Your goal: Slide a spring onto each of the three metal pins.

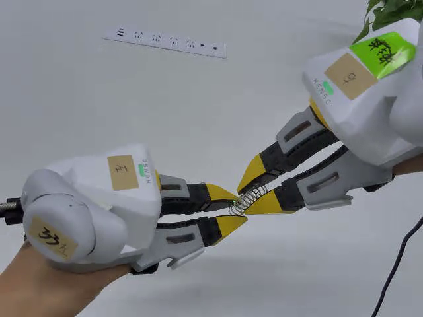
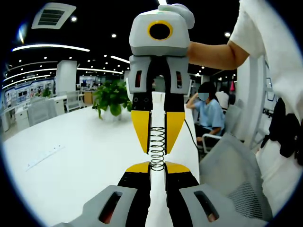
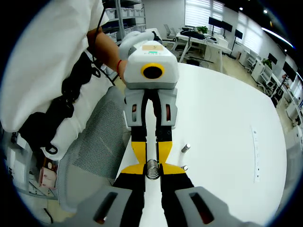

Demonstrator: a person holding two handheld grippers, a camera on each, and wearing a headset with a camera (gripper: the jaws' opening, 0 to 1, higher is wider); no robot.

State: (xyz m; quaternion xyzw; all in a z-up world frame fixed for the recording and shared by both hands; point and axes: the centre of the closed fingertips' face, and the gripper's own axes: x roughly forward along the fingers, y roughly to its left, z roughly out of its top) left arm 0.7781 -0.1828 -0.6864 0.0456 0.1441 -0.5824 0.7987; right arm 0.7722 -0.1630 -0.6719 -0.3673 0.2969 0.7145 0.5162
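Observation:
A small steel spring hangs in the air between the two grippers' yellow tips. My right gripper comes in from the upper right, shut on the spring, which lies lengthwise between its fingers. My left gripper reaches from the lower left, and its tips close on the spring's near end. The right gripper view looks at the spring end-on at my right gripper. Two short metal pins stand on the white table. I cannot tell whether a pin sits inside the spring.
A white power strip lies at the far side of the table. A potted plant stands at the far right corner. A black cable runs down the right edge. A grey mesh chair stands beside the table.

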